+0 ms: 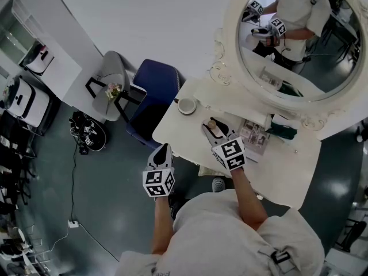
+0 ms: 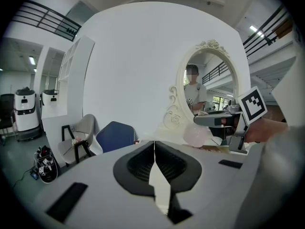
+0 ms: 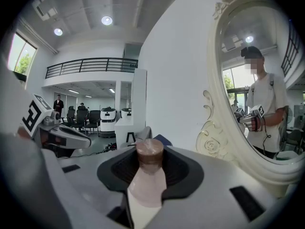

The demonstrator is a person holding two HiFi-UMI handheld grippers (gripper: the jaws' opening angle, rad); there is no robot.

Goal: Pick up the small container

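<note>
The small container (image 3: 148,175) is a pale pink bottle with a brown cap (image 3: 149,152). It stands upright between the pads of my right gripper (image 3: 148,182), which is shut on it. In the head view this gripper (image 1: 214,128) holds the container (image 1: 211,123) over the white dressing table (image 1: 172,132). My left gripper (image 1: 164,149) hangs off the table's front-left edge, shut and empty. In the left gripper view its jaws (image 2: 154,152) meet in a thin line, and the pink container (image 2: 196,135) shows ahead in the right gripper.
A large oval mirror (image 1: 299,39) with an ornate white frame stands at the table's back. A small round dish (image 1: 187,106) sits near the left corner, papers (image 1: 256,135) and a dark green item (image 1: 282,132) to the right. A blue chair (image 1: 155,91) and grey chair (image 1: 112,76) stand left.
</note>
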